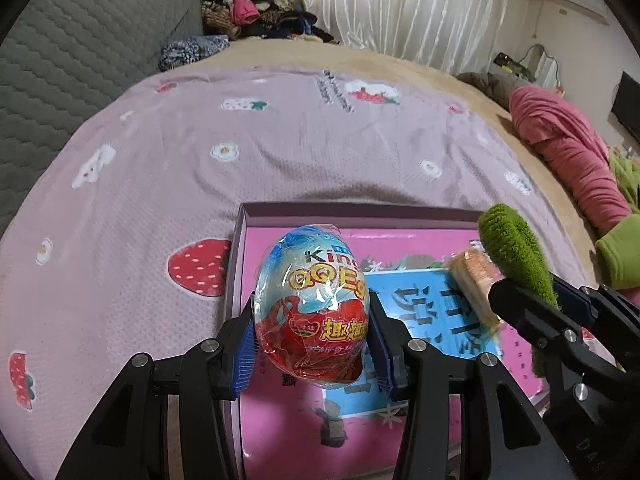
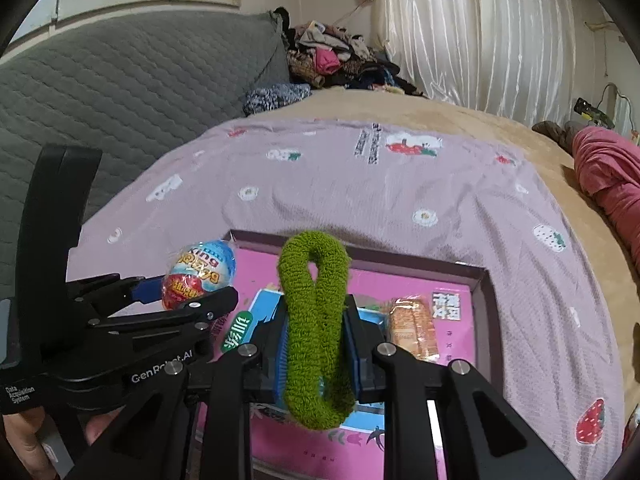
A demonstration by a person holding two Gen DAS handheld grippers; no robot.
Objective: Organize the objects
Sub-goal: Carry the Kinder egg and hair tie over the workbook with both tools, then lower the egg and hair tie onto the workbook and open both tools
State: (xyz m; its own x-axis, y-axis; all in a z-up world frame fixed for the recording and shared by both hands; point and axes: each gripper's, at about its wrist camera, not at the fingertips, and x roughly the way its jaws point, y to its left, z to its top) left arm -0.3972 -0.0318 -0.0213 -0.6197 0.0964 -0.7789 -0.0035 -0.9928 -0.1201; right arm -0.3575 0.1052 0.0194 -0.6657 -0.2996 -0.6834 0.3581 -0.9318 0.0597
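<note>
1. Above the pink box point(image 1: 240, 280) on the bed, I am holding the wrapped toy egg point(image 1: 314, 312) in my left gripper point(image 1: 314, 344).
2. My right gripper point(image 2: 316, 340) is pinching the green scrunchie point(image 2: 314, 320) tight.
3. A biscuit packet point(image 2: 412, 332) is already lying inside.
4. Both my items are not yet placed.

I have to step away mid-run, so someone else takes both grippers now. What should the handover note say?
Left gripper: shut on the wrapped toy egg, held over the pink box.
Right gripper: shut on the green fuzzy loop, also above the box.
Already in the box: a wrapped biscuit pack, lying on its printed floor.
Left to do: lower and release the egg and the loop into the box, probably side by side, clear of the biscuits.
</note>
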